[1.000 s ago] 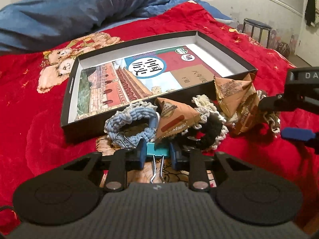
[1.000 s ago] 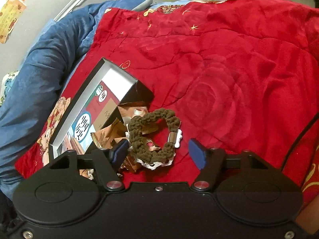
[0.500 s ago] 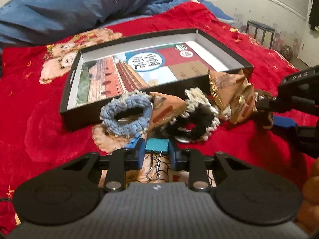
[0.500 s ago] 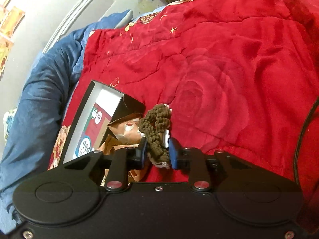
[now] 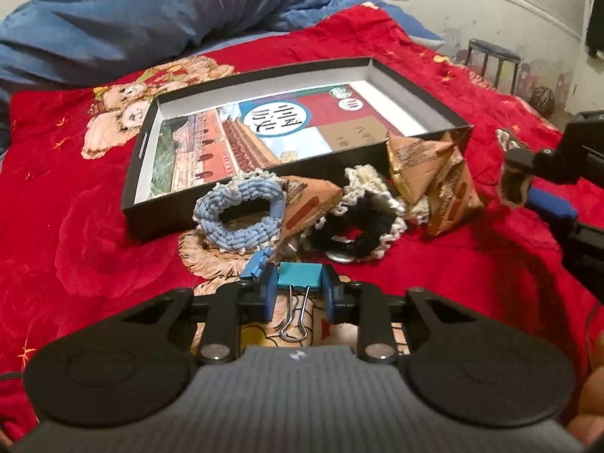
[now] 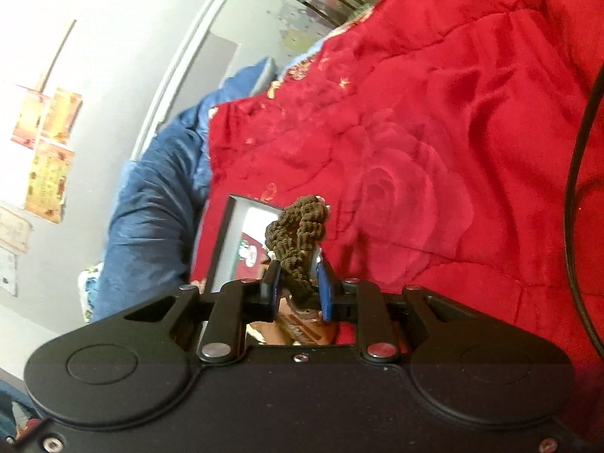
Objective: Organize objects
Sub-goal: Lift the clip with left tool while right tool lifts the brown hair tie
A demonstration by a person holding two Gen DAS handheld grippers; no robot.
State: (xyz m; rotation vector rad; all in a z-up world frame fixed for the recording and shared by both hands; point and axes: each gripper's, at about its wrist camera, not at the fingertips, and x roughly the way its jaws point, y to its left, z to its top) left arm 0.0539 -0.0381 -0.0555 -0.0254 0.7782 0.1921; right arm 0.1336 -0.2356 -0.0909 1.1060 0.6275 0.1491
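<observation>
My left gripper (image 5: 299, 284) is shut on a teal binder clip (image 5: 300, 275) and holds it above the red blanket, in front of a black shallow box (image 5: 419, 87) with a printed bottom. Before the box lie a blue crocheted scrunchie (image 5: 238, 222), a black-and-cream scrunchie (image 5: 358, 215) and several brown triangular snack packets (image 5: 419, 158). My right gripper (image 6: 298, 287) is shut on a brown crocheted scrunchie (image 6: 298, 230) and holds it in the air near the box's corner (image 6: 230, 234). The right gripper also shows at the right of the left wrist view (image 5: 528, 185).
A red blanket (image 5: 75, 207) with a bear print covers the bed. A blue duvet (image 5: 151, 11) lies bunched behind the box. A small blue clip (image 5: 256, 262) lies by the blue scrunchie. A dark stool (image 5: 490, 53) stands by the wall. A black cable (image 6: 573, 173) crosses the right.
My right gripper closed on the brown scrunchie and lifted it off the blanket. My left gripper lifted the teal binder clip up and back from the pile.
</observation>
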